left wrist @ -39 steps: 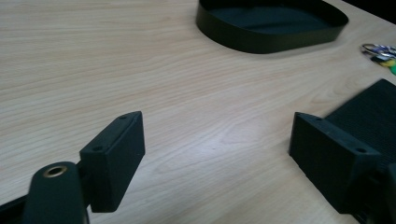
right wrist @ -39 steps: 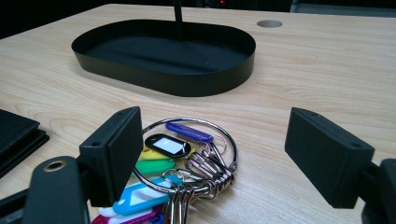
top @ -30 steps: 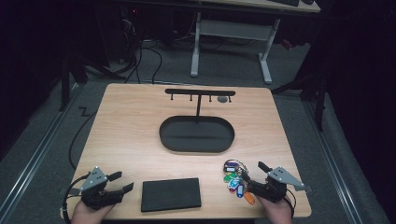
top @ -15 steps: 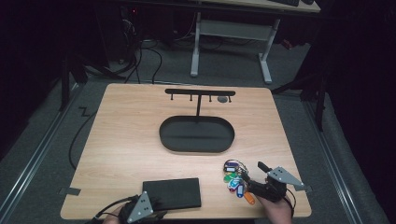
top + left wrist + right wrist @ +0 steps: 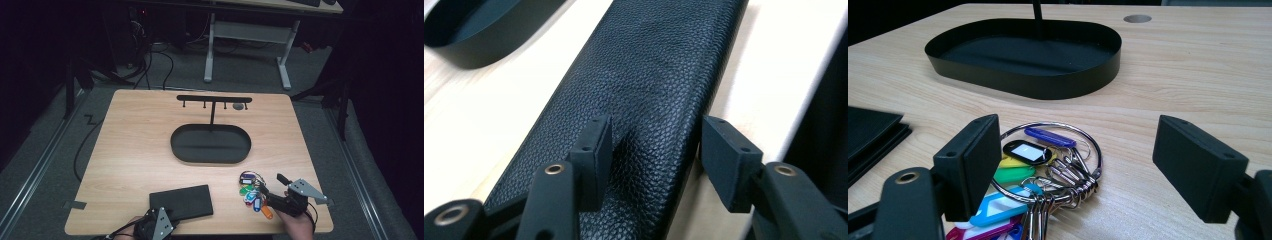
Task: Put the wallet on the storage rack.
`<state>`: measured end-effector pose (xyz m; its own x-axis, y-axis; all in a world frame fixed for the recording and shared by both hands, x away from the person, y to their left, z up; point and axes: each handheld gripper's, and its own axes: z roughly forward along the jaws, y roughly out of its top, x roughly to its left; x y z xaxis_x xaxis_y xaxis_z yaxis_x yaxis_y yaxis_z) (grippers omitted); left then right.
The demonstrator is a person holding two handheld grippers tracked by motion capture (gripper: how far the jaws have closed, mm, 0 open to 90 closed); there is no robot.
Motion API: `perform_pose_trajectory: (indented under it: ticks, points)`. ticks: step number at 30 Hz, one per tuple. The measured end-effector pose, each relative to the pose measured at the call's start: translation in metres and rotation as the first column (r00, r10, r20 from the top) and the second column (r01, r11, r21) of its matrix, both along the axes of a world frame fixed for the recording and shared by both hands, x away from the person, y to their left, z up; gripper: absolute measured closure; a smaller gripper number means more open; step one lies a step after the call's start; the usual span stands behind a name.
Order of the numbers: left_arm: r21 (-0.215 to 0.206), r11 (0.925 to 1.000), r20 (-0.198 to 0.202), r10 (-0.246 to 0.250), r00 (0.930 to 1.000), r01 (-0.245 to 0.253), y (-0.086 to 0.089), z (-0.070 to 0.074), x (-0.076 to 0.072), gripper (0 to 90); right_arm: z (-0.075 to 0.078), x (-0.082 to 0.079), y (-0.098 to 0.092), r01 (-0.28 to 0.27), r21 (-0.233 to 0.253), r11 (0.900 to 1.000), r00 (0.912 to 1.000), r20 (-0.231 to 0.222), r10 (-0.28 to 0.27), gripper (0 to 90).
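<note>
A flat black leather case lies near the table's front edge. My left gripper sits at its near left corner. In the left gripper view the left gripper is open, one jaw over the case and the other just past its side edge. A bunch of keys with coloured tags lies at the front right. My right gripper is open right beside it. In the right gripper view the key bunch lies between and just ahead of the wide-open right gripper.
A black oval tray sits mid-table, with a post and a hook bar rising from its far side. The tray's wall stands beyond the keys. A round grey grommet is set in the wooden table.
My left gripper has moved from the front left corner rightward to the front edge of the black case. The right gripper and the keys have stayed put.
</note>
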<state>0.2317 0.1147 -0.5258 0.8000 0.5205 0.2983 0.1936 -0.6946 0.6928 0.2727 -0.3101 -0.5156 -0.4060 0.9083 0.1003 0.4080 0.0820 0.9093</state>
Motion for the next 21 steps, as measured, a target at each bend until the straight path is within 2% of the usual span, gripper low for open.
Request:
perform_pose_trajectory:
  ticks: [3, 7, 10, 11, 13, 14, 16, 18, 21]
  points:
    - [-0.016, 0.9976, -0.009, 0.067, 0.9977, -0.068, 0.004, 0.0, 0.007, 50.9, 0.0, -0.001, -0.001, -0.001, 0.004, 1.0, 1.0, 0.0, 0.001, 19.6]
    - [-0.024, 0.9879, -0.021, 0.153, 0.9881, -0.153, 0.01, 0.001, 0.019, 52.2, 0.0, 0.0, -0.001, -0.003, 0.007, 1.0, 1.0, -0.005, 0.003, 19.6]
    - [-0.038, 0.9722, -0.028, 0.23, 0.9727, -0.231, 0.017, 0.001, 0.03, 52.8, -0.002, 0.002, -0.001, -0.007, 0.007, 1.0, 0.9999, -0.011, 0.007, 19.6]
    - [-0.05, 0.9648, -0.033, 0.257, 0.9659, -0.258, 0.019, 0.0, 0.033, 53.0, -0.002, 0.002, -0.001, -0.007, 0.007, 1.0, 0.9999, -0.013, 0.007, 19.6]
    - [-0.086, 0.9519, -0.055, 0.29, 0.9554, -0.294, 0.023, 0.0, 0.04, 53.6, -0.002, 0.002, -0.001, -0.008, 0.01, 1.0, 0.9998, -0.017, 0.008, 19.6]
    - [-0.1, 0.948, -0.068, 0.296, 0.9526, -0.302, 0.024, 0.001, 0.042, 53.9, -0.002, 0.002, -0.001, -0.009, 0.01, 1.0, 0.9998, -0.018, 0.009, 19.6]
    - [-0.109, 0.9476, -0.084, 0.292, 0.9527, -0.3, 0.026, 0.002, 0.043, 53.9, -0.003, 0.002, -0.001, -0.008, 0.012, 1.0, 0.9998, -0.019, 0.009, 19.6]
    - [-0.13, 0.9499, -0.094, 0.274, 0.9573, -0.284, 0.03, 0.003, 0.043, 53.7, -0.002, 0.002, -0.001, -0.009, 0.014, 1.0, 0.9998, -0.018, 0.009, 19.6]
    - [-0.213, 0.9482, -0.103, 0.219, 0.9704, -0.236, 0.041, 0.007, 0.042, 52.8, -0.002, 0.002, -0.002, -0.008, 0.016, 1.0, 0.9998, -0.019, 0.008, 19.6]
